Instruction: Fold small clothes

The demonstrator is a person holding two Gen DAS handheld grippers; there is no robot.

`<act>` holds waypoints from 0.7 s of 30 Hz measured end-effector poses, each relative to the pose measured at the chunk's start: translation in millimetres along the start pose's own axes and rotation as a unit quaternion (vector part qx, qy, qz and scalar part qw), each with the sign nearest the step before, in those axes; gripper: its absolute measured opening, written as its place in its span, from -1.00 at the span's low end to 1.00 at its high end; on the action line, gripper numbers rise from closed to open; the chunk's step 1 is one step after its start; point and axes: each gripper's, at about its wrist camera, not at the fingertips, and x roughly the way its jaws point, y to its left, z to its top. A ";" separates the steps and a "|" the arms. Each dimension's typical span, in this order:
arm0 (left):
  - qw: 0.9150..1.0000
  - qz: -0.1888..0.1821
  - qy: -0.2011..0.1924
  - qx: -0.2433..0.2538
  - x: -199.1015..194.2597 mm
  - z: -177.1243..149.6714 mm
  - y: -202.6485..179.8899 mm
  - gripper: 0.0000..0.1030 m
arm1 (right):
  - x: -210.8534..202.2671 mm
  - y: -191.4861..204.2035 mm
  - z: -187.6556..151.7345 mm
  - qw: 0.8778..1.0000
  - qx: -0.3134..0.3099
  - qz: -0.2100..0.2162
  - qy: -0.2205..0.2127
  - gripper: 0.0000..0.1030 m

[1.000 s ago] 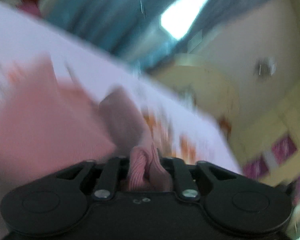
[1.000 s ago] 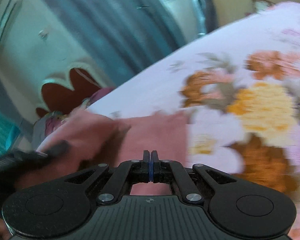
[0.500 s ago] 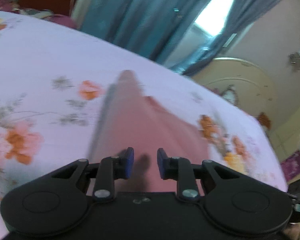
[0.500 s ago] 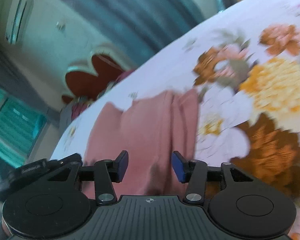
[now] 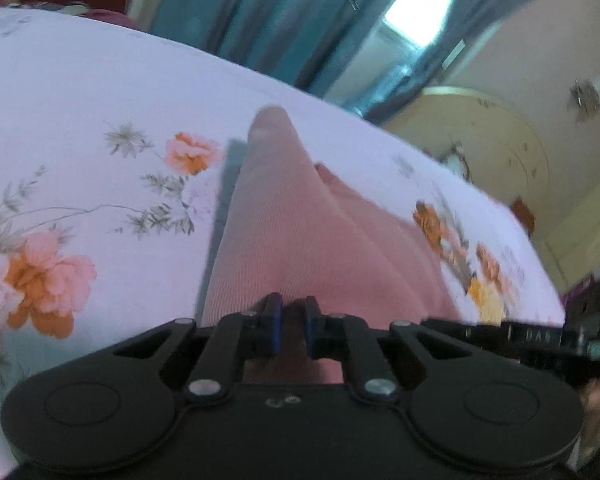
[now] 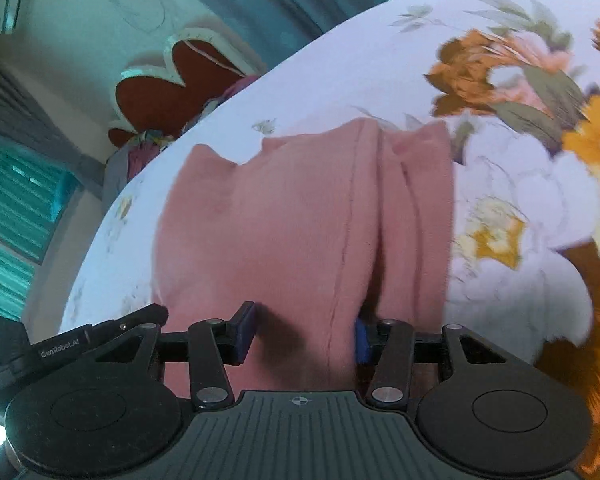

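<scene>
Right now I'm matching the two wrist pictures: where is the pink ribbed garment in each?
Left wrist: the pink ribbed garment runs up the centre from the left tongs.
Right wrist: it fills the centre, above the right tongs.
Shared landmark: the floral bedsheet under it.

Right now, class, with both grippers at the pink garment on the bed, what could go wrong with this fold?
1. The left gripper has just been closing on a ridge of the pink garment; it may catch too few layers.
2. The right gripper is open across a seam; closing there could bunch it.
</scene>
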 end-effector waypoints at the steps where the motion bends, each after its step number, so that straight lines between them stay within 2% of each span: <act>1: 1.000 -0.002 0.008 0.007 4.9 0.4 0.3 -0.78 | 3.3 8.2 0.2 0.999 -0.024 -0.023 -0.001 -0.63; 4: 1.000 -0.010 0.005 0.019 5.3 5.2 -1.1 -0.78 | -2.3 36.6 -7.0 0.992 -0.099 -0.074 -0.032 -0.83; 6: 0.999 -0.023 -0.010 0.042 -0.8 5.4 -6.4 -0.78 | -24.3 46.6 -11.3 0.986 -0.123 -0.091 -0.073 -0.85; 8: 0.998 -0.036 0.002 0.045 3.0 3.1 -9.4 -0.77 | -48.9 47.2 -19.0 0.980 -0.136 -0.108 -0.102 -0.85; 9: 0.998 -0.037 0.011 0.048 8.1 0.8 -10.3 -0.77 | -43.8 39.2 -24.4 0.979 -0.137 -0.122 -0.093 -0.85; 11: 0.998 -0.040 0.019 0.051 16.0 -2.1 -11.2 -0.76 | -17.6 13.5 -30.7 0.984 -0.102 -0.143 -0.039 -0.85; 15: 0.997 -0.045 0.029 0.055 11.7 5.0 -8.3 -0.78 | -23.0 19.1 -33.1 0.985 -0.096 -0.122 -0.071 -0.84; 17: 0.996 -0.058 0.020 0.063 7.3 11.3 -7.1 -0.73 | -21.7 17.3 -23.5 0.986 -0.088 -0.125 -0.071 -0.65; 18: 0.996 -0.060 0.007 0.067 4.9 15.4 -7.6 -0.68 | -22.5 12.1 -17.2 0.987 -0.074 -0.120 -0.081 -0.31; 19: 0.996 -0.062 0.000 0.067 4.9 19.0 -7.1 -0.65 | -20.3 8.7 -7.6 0.989 -0.059 -0.109 -0.087 -0.06; 21: 0.996 -0.059 0.002 0.067 12.2 27.8 -5.9 -0.65 | -12.2 -0.9 10.5 0.992 -0.026 -0.095 -0.082 -0.03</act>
